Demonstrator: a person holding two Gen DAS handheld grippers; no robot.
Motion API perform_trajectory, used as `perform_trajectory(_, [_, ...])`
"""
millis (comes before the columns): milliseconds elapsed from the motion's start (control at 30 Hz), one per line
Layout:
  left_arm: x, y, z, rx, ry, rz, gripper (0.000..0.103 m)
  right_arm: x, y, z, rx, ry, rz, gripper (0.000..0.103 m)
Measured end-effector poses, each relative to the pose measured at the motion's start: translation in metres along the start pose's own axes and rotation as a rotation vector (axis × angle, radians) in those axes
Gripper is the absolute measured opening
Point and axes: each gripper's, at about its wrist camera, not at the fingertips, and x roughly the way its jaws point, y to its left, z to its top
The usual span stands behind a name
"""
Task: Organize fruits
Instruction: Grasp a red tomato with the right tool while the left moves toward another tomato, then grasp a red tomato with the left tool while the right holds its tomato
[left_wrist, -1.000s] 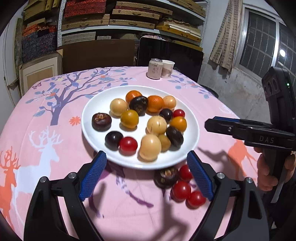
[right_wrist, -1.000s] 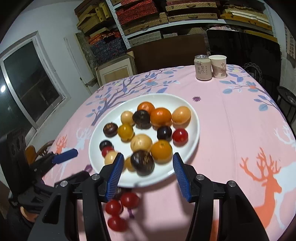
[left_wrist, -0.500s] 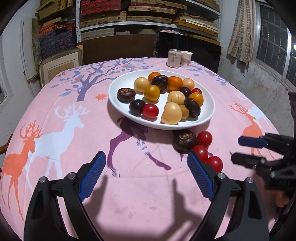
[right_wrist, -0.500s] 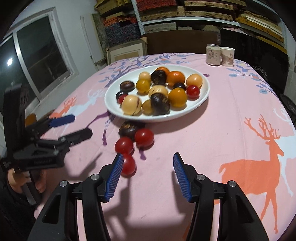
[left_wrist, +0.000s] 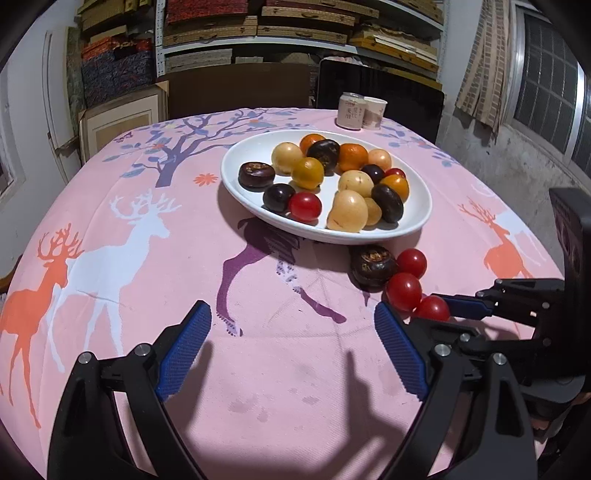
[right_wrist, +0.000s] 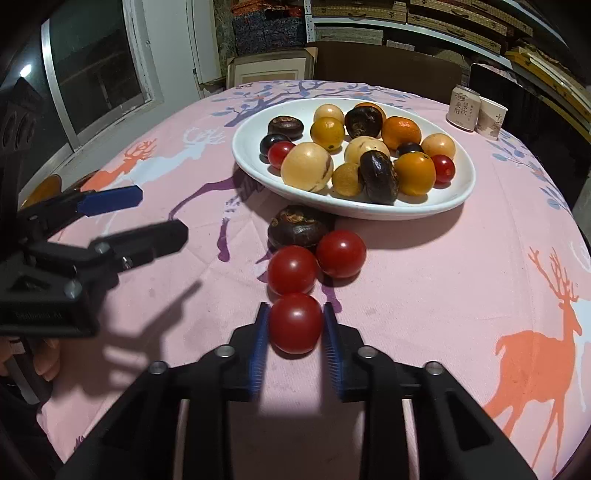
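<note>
The right gripper (right_wrist: 294, 326), held apart a moment earlier, closed its blue-padded jaws on the nearest small red round tomato (right_wrist: 294, 323) lying on the pink deer-print tablecloth (right_wrist: 424, 280) below the white oval plate's (right_wrist: 458, 199) near rim. Both cameras drew back from the plate toward the tablecloth's near edge, and the left gripper (left_wrist: 291, 347) sank lower.

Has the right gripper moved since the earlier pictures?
Yes. The right gripper came back from the plate toward the table's near edge, and its fingers have just closed on a tomato.
</note>
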Motion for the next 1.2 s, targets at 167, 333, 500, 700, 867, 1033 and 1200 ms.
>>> perform_trajectory(167, [0.001, -0.008, -0.001, 0.035, 0.005, 0.006, 0.088, -0.013, -0.025, -0.005, 0.102, -0.048, 0.064, 0.028])
perform_trajectory(333, [0.004, -0.014, -0.002, 0.059, 0.013, 0.011, 0.088, -0.032, -0.043, -0.015, 0.142, -0.106, 0.065, 0.028])
perform_trajectory(500, [0.006, -0.035, -0.001, 0.123, 0.018, 0.011, 0.088, -0.042, -0.074, -0.022, 0.219, -0.135, 0.052, 0.028])
perform_trajectory(700, [0.014, -0.071, 0.008, 0.173, 0.039, 0.004, 0.088, -0.047, -0.083, -0.023, 0.216, -0.157, 0.008, 0.028])
perform_trajectory(867, [0.026, -0.097, 0.015, 0.164, 0.075, -0.031, 0.088, -0.051, -0.090, -0.025, 0.227, -0.172, 0.013, 0.028])
perform_trajectory(1033, [0.037, -0.110, 0.016, 0.157, 0.081, -0.040, 0.084, -0.053, -0.093, -0.026, 0.242, -0.182, 0.029, 0.028])
perform_trajectory(1200, [0.047, -0.106, 0.010, 0.147, 0.108, -0.044, 0.060, -0.054, -0.093, -0.026, 0.246, -0.187, 0.035, 0.028])
